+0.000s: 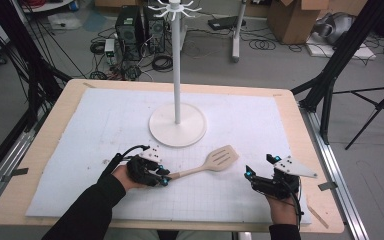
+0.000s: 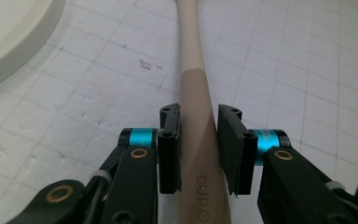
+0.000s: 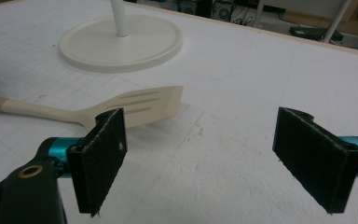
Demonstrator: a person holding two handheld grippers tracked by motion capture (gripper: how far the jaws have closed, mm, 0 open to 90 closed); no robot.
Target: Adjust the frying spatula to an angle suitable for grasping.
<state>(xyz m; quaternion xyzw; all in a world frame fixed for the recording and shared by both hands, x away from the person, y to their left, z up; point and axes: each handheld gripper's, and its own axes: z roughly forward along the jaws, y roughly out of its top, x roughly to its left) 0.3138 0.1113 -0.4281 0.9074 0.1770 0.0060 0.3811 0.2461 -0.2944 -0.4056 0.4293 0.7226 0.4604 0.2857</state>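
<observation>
A big wooden table (image 1: 40, 150) with a pale wood edge carries a white foam mat (image 1: 260, 130) marked with a thin grey grid. The mat covers most of the table top.

Near the middle of the mat stands a tall white stand with a round flat base (image 1: 177, 125). Its thin pole goes straight up, and at the top it has a ring of small curved hooks.

In front of the base lies a beige spatula with a slotted flat head and a long handle (image 1: 215, 161). Its head points toward the right and away from the person, and it rests on the mat between the two hands, near the round base but not touching it. The end of the handle is a darker tan than the rest. In the left gripper view, raised letters run along that darker part; they look like "SUPOR", but the last letter is cut off at the bottom edge.

The right gripper (image 1: 260, 170), black with blue bits and a grey three-cornered plate on top, sits low over the mat to the right of the spatula, well apart from it. Its two jaws stand wide apart with nothing between them.

The left gripper (image 1: 166, 176), also black with blue bits, is at the handle end of the spatula. Its jaws sit narrow, one on each side of the darker handle. The left pad presses on it and the right pad looks to be touching it too.
</observation>
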